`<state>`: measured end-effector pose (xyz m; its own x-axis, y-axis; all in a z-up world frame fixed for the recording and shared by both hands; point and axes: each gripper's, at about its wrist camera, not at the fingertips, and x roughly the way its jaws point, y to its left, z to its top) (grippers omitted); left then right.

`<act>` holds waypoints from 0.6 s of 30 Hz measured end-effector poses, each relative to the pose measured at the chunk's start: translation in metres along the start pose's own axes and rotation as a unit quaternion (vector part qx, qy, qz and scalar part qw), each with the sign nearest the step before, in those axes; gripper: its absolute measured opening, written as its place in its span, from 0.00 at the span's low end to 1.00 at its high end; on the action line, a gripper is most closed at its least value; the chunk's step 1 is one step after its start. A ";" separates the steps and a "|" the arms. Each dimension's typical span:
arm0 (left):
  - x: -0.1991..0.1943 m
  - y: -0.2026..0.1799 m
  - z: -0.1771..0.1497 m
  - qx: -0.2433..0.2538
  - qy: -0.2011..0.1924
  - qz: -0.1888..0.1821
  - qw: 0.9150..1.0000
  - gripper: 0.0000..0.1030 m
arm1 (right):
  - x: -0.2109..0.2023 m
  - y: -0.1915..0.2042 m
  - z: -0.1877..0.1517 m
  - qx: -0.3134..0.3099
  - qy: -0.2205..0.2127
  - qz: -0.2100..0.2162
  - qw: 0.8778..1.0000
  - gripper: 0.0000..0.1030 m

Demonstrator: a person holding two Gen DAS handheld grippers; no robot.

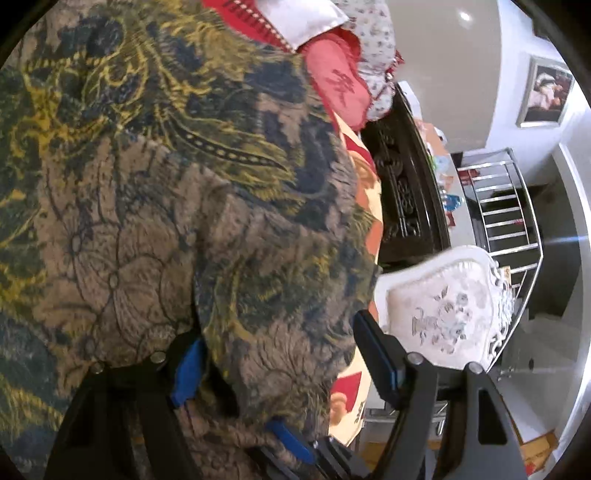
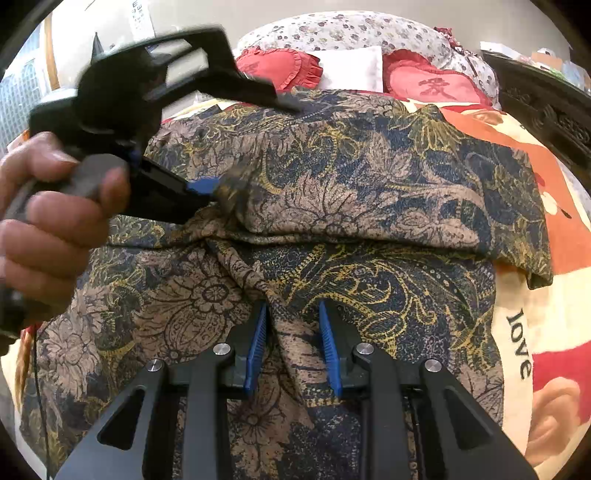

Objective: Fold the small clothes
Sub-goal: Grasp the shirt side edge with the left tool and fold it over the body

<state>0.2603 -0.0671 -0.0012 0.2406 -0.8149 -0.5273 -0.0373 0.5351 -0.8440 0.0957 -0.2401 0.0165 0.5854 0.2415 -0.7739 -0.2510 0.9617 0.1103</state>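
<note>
Bedding in cream, orange and red (image 2: 546, 314) lies under everything, and on it spreads the paisley garment (image 2: 369, 192) in blue, tan and gold. My right gripper (image 2: 293, 343) has its blue pads (image 2: 328, 347) standing a little apart, with a ridge of the garment's near edge running up between them; whether they bite, I cannot tell. My left gripper (image 1: 280, 373) has its fingers wide apart with a thick fold of cloth bulging between them. Seen from the right, my left hand (image 2: 48, 221) holds it at the garment's left side. Beyond, two red heart cushions (image 2: 432, 85) rest against a flowered pillow (image 2: 351, 29). A dark carved headboard (image 1: 402, 177) stands at the far right.
</note>
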 end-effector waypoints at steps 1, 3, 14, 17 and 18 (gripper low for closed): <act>0.001 0.000 0.002 0.000 -0.005 0.000 1.000 0.75 | 0.000 0.000 0.000 0.001 0.000 0.001 1.000 0.31; 0.002 -0.004 0.002 0.012 -0.011 0.007 1.000 0.74 | 0.000 -0.001 0.000 0.002 0.000 0.003 1.000 0.31; -0.048 -0.037 -0.027 0.128 -0.056 0.054 0.989 0.03 | 0.001 -0.001 0.001 -0.001 0.004 -0.002 1.000 0.31; -0.092 -0.036 -0.032 0.148 -0.088 0.054 0.984 0.03 | 0.001 -0.001 0.001 -0.001 0.004 -0.001 1.000 0.31; -0.110 -0.029 -0.030 0.150 -0.100 0.063 0.982 0.03 | 0.001 -0.001 0.001 -0.002 0.004 -0.002 1.000 0.31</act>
<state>0.2058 0.0003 0.0779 0.4395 -0.6939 -0.5705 0.2005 0.6948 -0.6907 0.0972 -0.2404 0.0161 0.5807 0.2372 -0.7788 -0.2515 0.9621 0.1055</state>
